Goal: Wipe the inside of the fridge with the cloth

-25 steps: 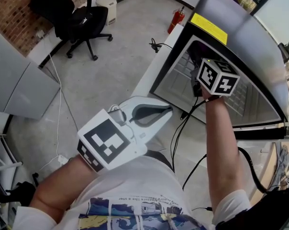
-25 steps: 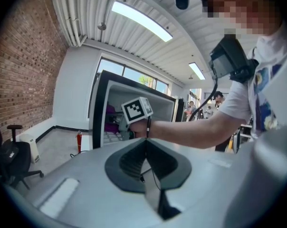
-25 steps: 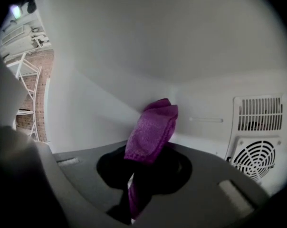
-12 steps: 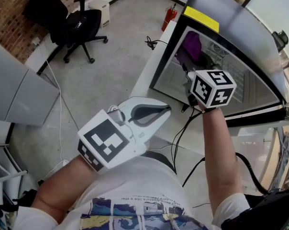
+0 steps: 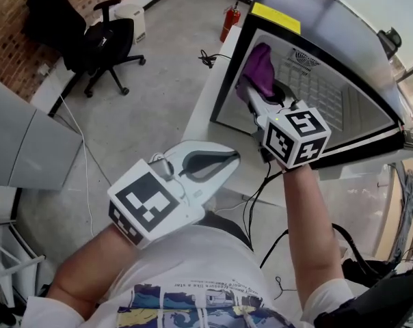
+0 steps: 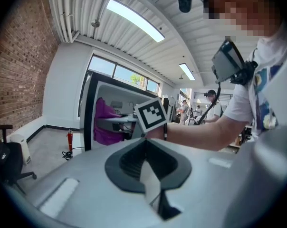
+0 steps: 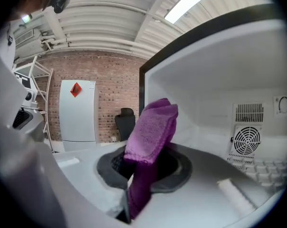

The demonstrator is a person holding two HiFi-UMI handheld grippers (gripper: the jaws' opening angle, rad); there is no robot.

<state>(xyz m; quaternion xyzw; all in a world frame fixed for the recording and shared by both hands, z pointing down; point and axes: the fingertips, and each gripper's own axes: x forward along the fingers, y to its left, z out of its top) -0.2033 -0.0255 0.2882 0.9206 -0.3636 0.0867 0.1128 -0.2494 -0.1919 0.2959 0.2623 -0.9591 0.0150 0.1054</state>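
Note:
The open fridge (image 5: 333, 111) shows a white inside and a black door frame with a yellow label on top. A purple cloth (image 5: 259, 68) hangs at the left side of the opening, just within the frame, and my right gripper (image 5: 251, 91) is shut on it. In the right gripper view the cloth (image 7: 151, 129) stands up from the jaws of the gripper (image 7: 141, 172), with the fridge's back wall and fan grille (image 7: 247, 139) beyond. My left gripper (image 5: 228, 157) is held low outside the fridge, shut with nothing in it (image 6: 146, 148).
A black office chair (image 5: 97, 36) and a fire extinguisher (image 5: 229, 20) stand on the concrete floor to the left. Cables (image 5: 258, 197) hang below the fridge's front edge. A grey cabinet (image 5: 22, 142) is at the far left.
My right gripper has drawn back from deep inside the fridge toward the left edge of the opening, bringing the purple cloth into sight. The left gripper has stayed put.

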